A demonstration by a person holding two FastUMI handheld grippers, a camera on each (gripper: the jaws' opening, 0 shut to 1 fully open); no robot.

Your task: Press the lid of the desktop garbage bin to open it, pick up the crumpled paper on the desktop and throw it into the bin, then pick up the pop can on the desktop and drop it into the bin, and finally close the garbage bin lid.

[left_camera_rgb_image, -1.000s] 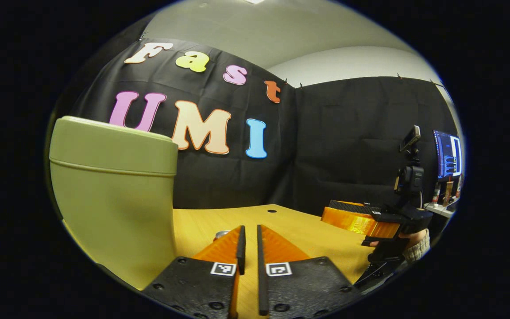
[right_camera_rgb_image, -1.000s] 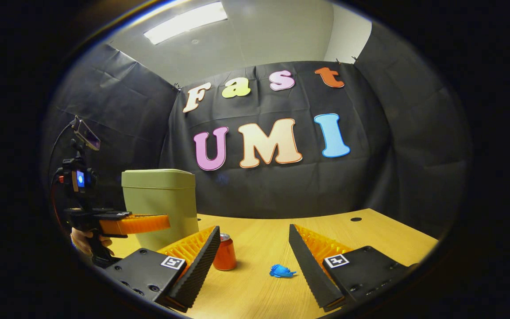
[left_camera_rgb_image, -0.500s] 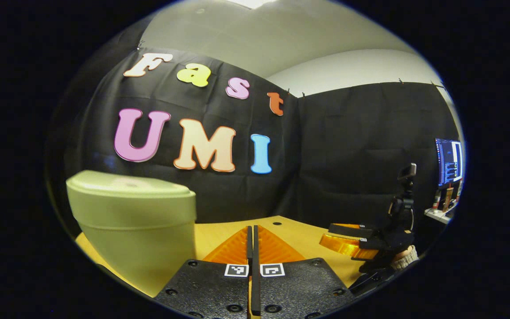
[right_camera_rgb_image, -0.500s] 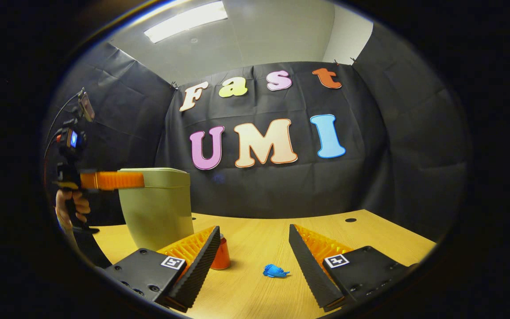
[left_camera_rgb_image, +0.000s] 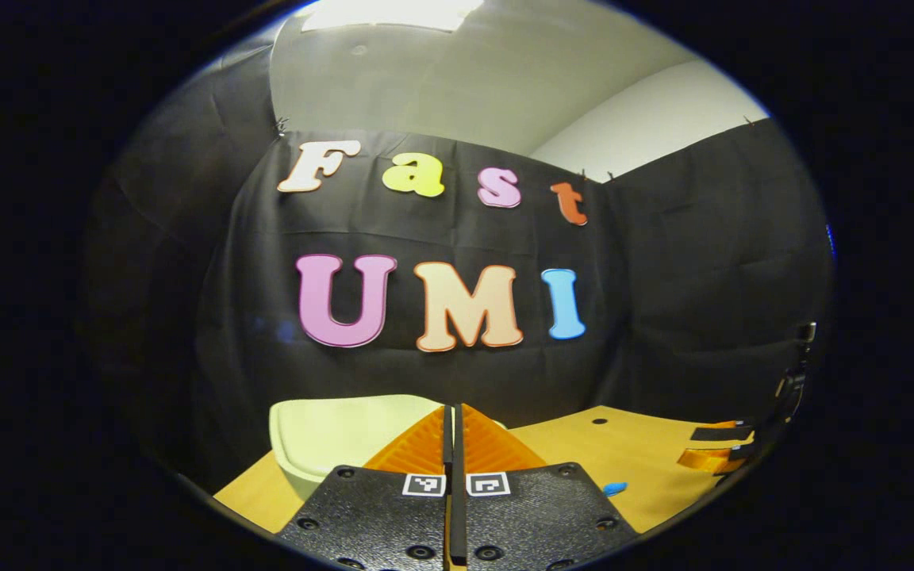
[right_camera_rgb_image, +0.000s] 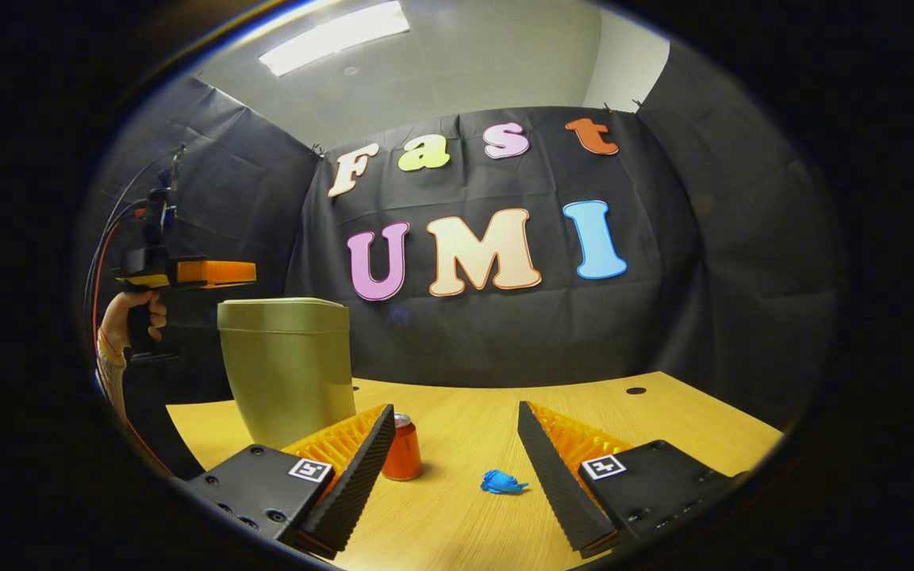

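The pale green bin [right_camera_rgb_image: 292, 361] stands on the wooden table at the left, its lid [left_camera_rgb_image: 346, 424] closed. In the left gripper view my left gripper [left_camera_rgb_image: 452, 412] is shut and empty, hovering above the lid's near right part. The right gripper view shows that same left gripper [right_camera_rgb_image: 215, 272] held by a hand, above and left of the bin. My right gripper [right_camera_rgb_image: 453, 424] stands open low over the table. Between its fingers lie the orange pop can [right_camera_rgb_image: 403, 448], upright beside the left finger, and the blue crumpled paper [right_camera_rgb_image: 503, 482] toward the right finger. A sliver of the blue paper [left_camera_rgb_image: 615, 488] also shows past my left gripper.
The wooden table [right_camera_rgb_image: 663, 412] runs back to the black cloth wall and has a small round hole [right_camera_rgb_image: 635, 390] near its far right. The other gripper [left_camera_rgb_image: 723, 448] sits low at the right edge of the left gripper view.
My left gripper has risen from beside the bin to above its lid and closed its small gap. The right gripper has barely moved and stays open.
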